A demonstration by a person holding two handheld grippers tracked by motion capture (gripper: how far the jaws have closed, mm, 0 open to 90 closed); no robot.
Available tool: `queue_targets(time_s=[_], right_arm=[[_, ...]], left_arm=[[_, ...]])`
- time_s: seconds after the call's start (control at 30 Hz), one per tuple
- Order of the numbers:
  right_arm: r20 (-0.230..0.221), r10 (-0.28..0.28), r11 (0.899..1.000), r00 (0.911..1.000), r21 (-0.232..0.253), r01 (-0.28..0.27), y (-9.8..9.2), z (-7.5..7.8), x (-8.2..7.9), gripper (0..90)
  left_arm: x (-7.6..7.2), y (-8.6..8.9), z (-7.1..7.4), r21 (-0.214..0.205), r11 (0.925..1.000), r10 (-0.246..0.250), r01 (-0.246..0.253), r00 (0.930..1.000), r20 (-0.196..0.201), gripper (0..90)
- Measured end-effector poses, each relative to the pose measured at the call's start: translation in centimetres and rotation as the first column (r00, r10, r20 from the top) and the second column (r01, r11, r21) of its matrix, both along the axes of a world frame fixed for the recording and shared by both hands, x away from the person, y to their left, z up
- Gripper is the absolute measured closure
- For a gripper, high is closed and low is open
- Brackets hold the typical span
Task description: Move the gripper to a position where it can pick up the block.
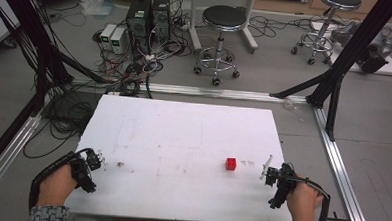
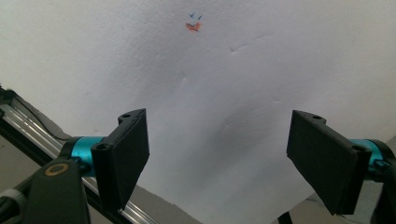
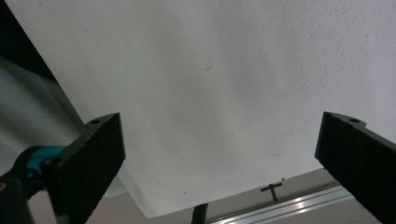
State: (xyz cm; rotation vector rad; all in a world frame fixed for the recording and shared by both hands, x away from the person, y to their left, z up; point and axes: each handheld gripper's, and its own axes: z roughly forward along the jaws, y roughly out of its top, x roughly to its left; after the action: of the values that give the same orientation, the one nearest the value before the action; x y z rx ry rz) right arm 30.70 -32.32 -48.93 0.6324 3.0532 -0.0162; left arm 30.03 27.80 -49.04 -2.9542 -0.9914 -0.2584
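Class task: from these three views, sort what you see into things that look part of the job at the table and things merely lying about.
Likely part of the job:
red cube
white table
left claw, open
right claw, open

Just lying about:
black stool
second stool
computer towers
floor cables

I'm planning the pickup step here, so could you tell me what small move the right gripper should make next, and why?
Probably ease the right gripper leftward toward the red cube. Its jaws stand wide open with nothing between them, and the cube sits free on the white table, just to that gripper's left. The left gripper is far across the table.
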Motion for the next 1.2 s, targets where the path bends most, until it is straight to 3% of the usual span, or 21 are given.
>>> queue_targets(time_s=[0.4, 1.2], right_arm=[[0.008, -0.002, 1.000, 1.0000, 0.011, 0.002, 0.1, 0.3, 0.0, 0.7], [0.027, 0.011, 1.000, 0.9996, -0.006, -0.010, 1.2, -0.7, 0.4, 0.7]], left_arm=[[0.0, 0.0, 0.1, -0.007, 0.9999, 0.007, -0.007, 0.9999, 0.014, 21.4], [0.0, 0.3, 0.5, -0.023, 0.9997, 0.005, -0.004, 0.9995, 0.032, 21.5]])
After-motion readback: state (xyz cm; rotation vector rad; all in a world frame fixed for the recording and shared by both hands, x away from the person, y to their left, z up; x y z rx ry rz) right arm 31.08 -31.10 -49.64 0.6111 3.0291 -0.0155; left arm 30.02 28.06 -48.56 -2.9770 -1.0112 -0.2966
